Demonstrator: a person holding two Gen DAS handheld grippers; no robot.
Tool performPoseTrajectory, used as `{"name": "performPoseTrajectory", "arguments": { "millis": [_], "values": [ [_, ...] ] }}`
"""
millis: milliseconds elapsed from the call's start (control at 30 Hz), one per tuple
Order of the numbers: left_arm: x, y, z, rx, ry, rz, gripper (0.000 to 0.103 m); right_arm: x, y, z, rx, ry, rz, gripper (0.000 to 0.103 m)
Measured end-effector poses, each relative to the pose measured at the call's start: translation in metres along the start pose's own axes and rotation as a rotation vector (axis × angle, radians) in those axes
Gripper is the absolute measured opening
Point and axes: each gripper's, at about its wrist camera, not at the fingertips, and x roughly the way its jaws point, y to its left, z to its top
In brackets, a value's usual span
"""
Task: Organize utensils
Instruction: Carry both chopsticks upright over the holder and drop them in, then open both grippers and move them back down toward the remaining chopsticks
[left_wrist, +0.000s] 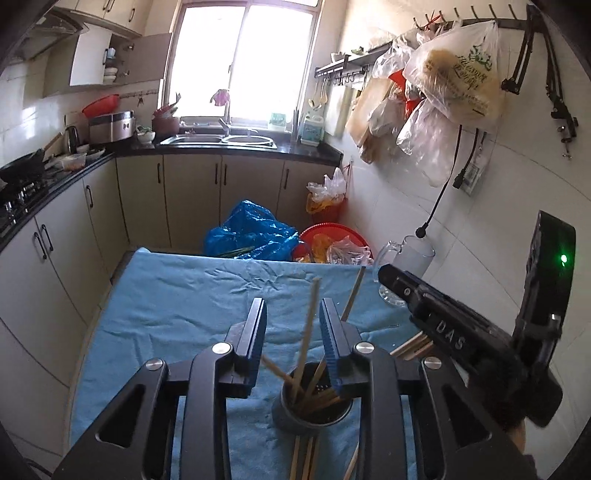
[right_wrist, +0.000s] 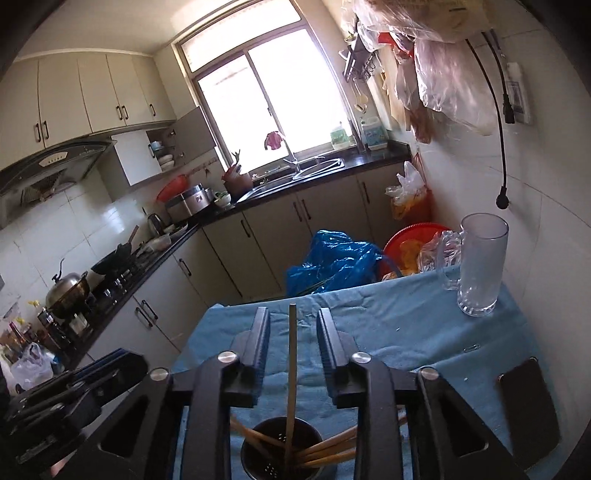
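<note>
A dark metal utensil holder (left_wrist: 312, 410) stands on the blue cloth and holds several wooden chopsticks. My left gripper (left_wrist: 293, 302) hovers over it, open. One blurred chopstick (left_wrist: 309, 325) rises between its fingers with no pad pressing on it. A second chopstick (left_wrist: 353, 291) leans just right of the fingers. My right gripper (right_wrist: 293, 312) is open above the same holder (right_wrist: 282, 456). An upright chopstick (right_wrist: 293, 369) stands free between its fingers, with its lower end in the holder. More chopsticks (left_wrist: 412, 345) lie on the cloth under the right gripper's body (left_wrist: 447, 332).
A tall glass mug (right_wrist: 480, 266) stands at the table's far right corner by the tiled wall. A dark phone (right_wrist: 528, 410) lies on the cloth (right_wrist: 406, 325) at the right. Beyond the table's far edge sit a blue plastic bag (left_wrist: 251, 232) and a red basin (left_wrist: 332, 240). Kitchen counters run along the left.
</note>
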Motion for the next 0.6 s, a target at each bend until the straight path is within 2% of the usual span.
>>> {"name": "performPoseTrajectory", "arguments": {
  "millis": [100,233,400,600],
  "values": [
    [-0.017,0.003,-0.007,-0.001,-0.008,0.007,0.034,-0.011,0.003,0.000,-0.004,-0.008,0.007,0.032],
    [-0.047,0.007,-0.023,-0.010,-0.020,0.021,0.039,-0.039,0.008,-0.003,-0.010,-0.024,0.018,0.049],
    [-0.084,0.008,-0.050,0.005,-0.047,0.099,0.051,-0.077,0.009,-0.020,-0.004,-0.008,0.033,0.059],
    [-0.118,0.006,-0.084,0.023,-0.058,0.182,0.058,-0.112,0.004,-0.050,-0.026,0.048,0.014,0.067]
  ]
}}
